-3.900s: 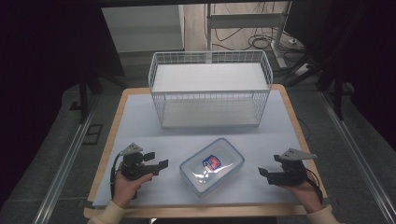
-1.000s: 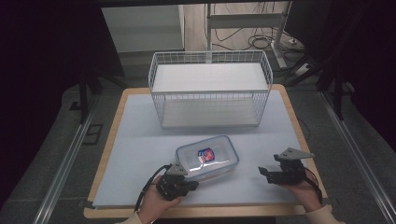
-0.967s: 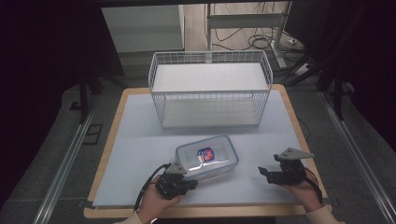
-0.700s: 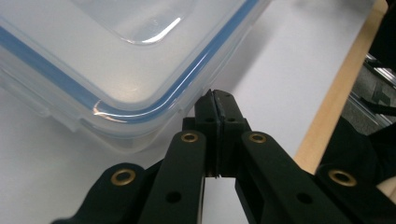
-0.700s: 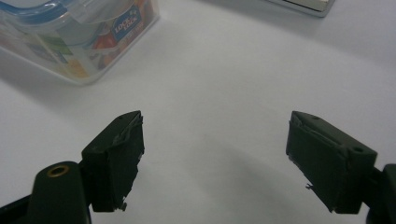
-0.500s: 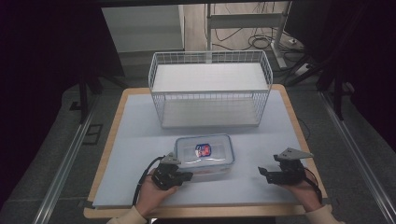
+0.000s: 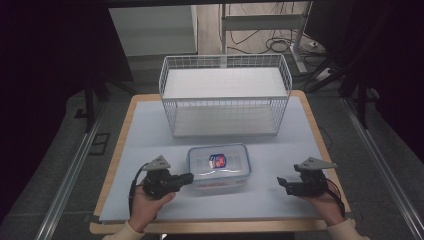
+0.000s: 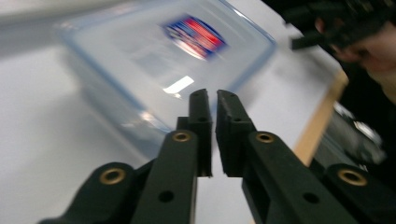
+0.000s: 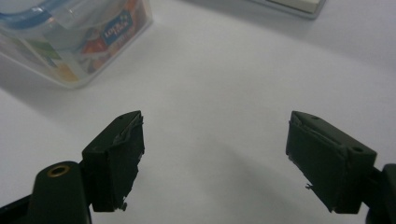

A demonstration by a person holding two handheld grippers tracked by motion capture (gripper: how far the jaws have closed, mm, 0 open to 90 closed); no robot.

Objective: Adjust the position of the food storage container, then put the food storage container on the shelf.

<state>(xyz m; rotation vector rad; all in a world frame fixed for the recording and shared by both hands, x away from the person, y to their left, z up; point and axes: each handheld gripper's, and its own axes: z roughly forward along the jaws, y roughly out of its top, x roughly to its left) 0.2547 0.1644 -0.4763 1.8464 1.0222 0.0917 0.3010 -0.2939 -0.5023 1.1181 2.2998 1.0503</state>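
A clear plastic container (image 7: 218,165) with a blue-rimmed lid and a red and blue label lies square on the mat in front of the wire basket. My left gripper (image 7: 189,176) points right at the container's left side. In the left gripper view its jaws (image 8: 210,95) stand nearly together with a thin slit and nothing between them; they have just been opening a little, and the container (image 8: 163,60) lies just beyond the tips. My right gripper (image 7: 281,182) rests to the container's right, apart from it. Its jaws (image 9: 215,130) are wide open over bare mat, the container (image 9: 70,37) at upper left.
A white wire basket (image 7: 225,112) with a white floor stands at the back of the pale blue mat (image 7: 145,135), just behind the container. The mat lies on a wooden table edge (image 7: 220,227). Dark floor, rails and cables surround the table.
The container has turned from a slant to square with the basket. My left gripper has moved left and away from the near edge, alongside the container. The right gripper has stayed put.
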